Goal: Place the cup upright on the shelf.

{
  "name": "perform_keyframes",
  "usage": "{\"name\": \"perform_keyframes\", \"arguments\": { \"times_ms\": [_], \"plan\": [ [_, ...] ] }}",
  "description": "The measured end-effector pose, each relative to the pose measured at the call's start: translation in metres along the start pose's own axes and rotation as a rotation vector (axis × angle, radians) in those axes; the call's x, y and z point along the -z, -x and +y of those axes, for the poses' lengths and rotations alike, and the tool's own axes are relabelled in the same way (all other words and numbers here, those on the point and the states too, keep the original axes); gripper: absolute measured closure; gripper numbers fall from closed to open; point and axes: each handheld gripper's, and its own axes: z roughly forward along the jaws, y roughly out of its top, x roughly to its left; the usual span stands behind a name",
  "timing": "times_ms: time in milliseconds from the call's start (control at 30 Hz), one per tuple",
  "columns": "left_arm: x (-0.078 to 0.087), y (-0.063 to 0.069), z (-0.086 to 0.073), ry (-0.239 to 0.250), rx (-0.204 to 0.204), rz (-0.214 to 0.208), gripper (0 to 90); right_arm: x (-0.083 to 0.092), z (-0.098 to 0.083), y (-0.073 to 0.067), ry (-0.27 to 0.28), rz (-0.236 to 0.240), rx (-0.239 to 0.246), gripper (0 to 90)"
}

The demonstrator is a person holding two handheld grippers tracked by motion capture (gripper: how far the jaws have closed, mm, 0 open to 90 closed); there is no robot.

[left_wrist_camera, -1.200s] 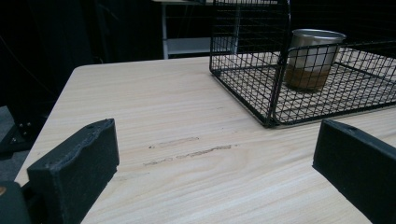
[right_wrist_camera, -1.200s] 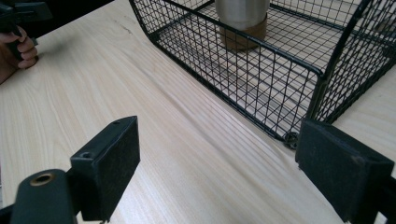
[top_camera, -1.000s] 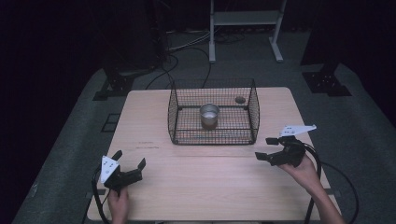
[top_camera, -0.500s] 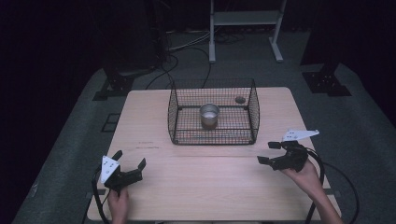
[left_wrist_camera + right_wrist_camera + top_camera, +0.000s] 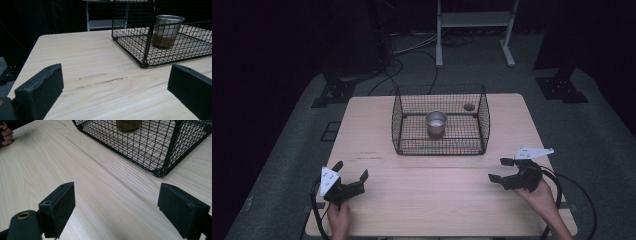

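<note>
Black wire-mesh basket (image 5: 440,120) on the pale wooden worktop (image 5: 432,195) encloses a steel cup (image 5: 436,122); left hand-held gripper (image 5: 350,174) and right hand-held gripper (image 5: 500,169) both gape, empty, well apart from it.

From where I stood, nothing could be read: no words, labels, brands or numbers on anything. The nearest thing to a mark was a few small dark dots on the white three-cornered plate (image 5: 327,179) atop the left gripper (image 5: 350,177), too small to make out as letters or figures.
</note>
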Motion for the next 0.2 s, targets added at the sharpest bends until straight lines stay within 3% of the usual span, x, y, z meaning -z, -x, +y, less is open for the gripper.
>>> {"name": "perform_keyframes", "arguments": {
  "times_ms": [200],
  "plan": [
    [-0.0003,-0.0005,0.0001,-0.002,0.007,0.001,0.0,-0.002,-0.0078,-0.0047,0.022,0.003,-0.006,13.6]
  ]
}}
